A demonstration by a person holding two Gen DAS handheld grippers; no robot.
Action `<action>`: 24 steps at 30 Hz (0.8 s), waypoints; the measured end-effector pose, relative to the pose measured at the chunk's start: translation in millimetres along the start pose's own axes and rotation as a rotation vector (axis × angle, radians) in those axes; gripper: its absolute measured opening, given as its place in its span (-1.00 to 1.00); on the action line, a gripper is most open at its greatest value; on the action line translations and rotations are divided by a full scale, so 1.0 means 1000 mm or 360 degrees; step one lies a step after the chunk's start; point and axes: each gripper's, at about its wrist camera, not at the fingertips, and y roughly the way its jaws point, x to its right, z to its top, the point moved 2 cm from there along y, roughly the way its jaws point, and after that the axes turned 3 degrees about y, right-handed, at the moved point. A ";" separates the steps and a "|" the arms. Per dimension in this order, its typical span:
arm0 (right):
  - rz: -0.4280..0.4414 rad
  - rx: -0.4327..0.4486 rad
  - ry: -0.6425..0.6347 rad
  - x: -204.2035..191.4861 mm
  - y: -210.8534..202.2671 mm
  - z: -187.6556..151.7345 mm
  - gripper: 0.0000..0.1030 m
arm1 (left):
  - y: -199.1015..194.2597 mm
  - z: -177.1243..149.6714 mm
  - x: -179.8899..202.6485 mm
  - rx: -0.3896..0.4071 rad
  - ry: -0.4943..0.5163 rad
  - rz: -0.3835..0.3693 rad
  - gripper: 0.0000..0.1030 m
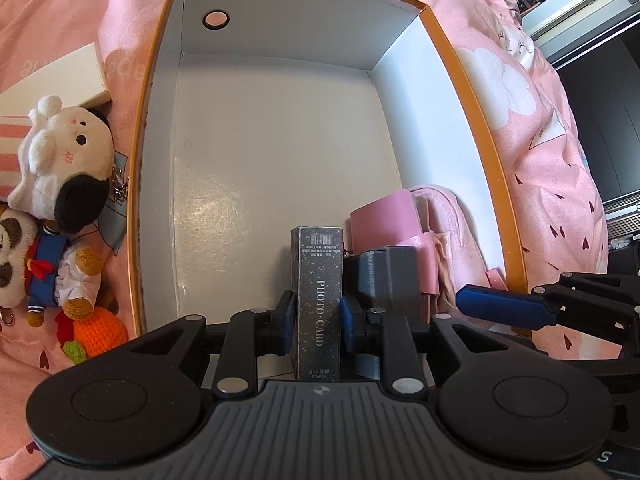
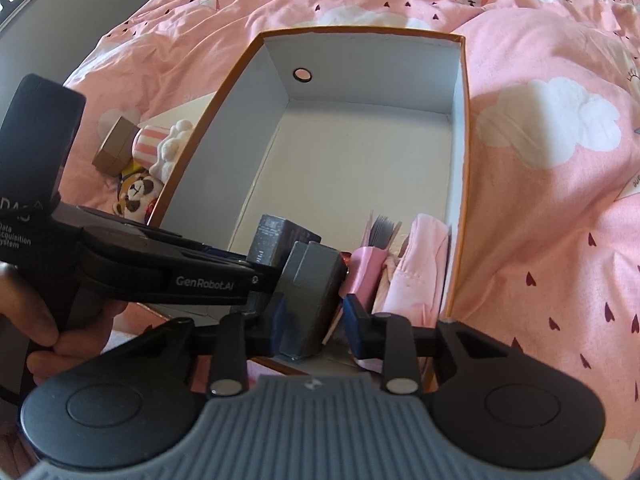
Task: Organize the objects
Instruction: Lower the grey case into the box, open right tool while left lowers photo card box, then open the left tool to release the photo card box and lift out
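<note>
An open box with an orange rim (image 1: 460, 60) and white inside lies on a pink bedspread; it also shows in the right wrist view (image 2: 464, 184). My left gripper (image 1: 318, 316) is shut on a dark glittery "PHOTO CARD" box (image 1: 318, 292), held upright at the box's near end. My right gripper (image 2: 316, 314) has its blue pads around a grey block (image 2: 312, 280), which stands beside the card box (image 2: 276, 240). There is a small gap at the right pad. Pink items (image 1: 400, 224) stand in the near right corner.
Plush toys (image 1: 64, 168) and an orange crocheted fruit (image 1: 102, 330) lie left of the box, with a cream box (image 1: 60, 76) behind them. A brown hexagonal box (image 2: 116, 144) lies further left. A dark floor edge runs at the far right (image 1: 612, 120).
</note>
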 end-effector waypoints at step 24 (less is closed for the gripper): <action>-0.0199 0.0076 -0.0103 0.020 0.036 0.053 -0.38 | -0.007 0.004 -0.011 -0.0034 -0.0055 -0.0179 -0.57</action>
